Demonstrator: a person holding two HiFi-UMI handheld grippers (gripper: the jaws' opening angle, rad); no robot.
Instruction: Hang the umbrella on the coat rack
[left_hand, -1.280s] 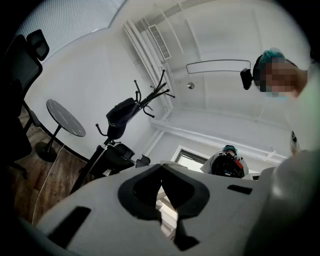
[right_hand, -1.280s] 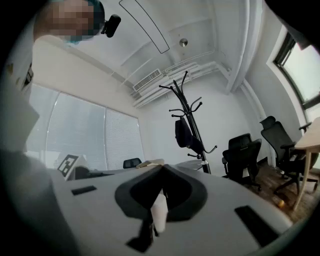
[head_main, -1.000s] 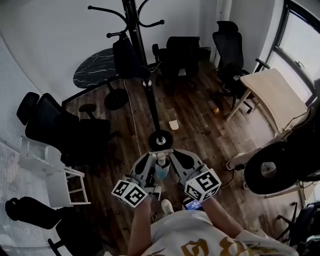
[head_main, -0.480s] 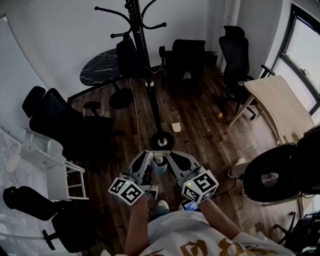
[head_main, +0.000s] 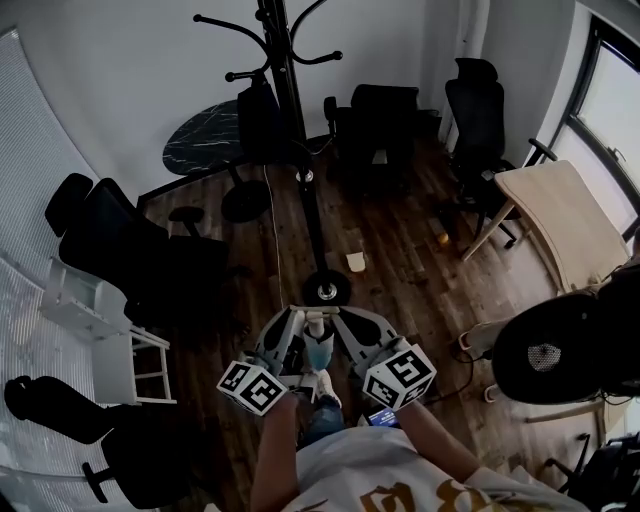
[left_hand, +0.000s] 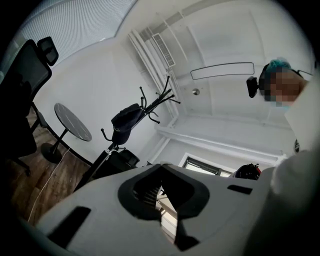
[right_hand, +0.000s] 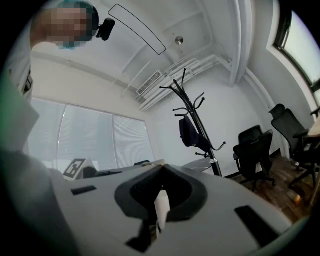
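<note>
Head view shows the folded umbrella (head_main: 320, 348) held low between the left gripper (head_main: 304, 328) and the right gripper (head_main: 337, 326), well apart from the coat rack (head_main: 306, 176). Both pairs of jaws stand narrow, closed on it. I judge this to be the carrying step; next it needs lifting toward a free hook.

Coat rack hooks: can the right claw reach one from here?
Probably not yet: the right claw sits low near the person's body, well short of the hooks on the coat rack. The floor between looks open.
</note>
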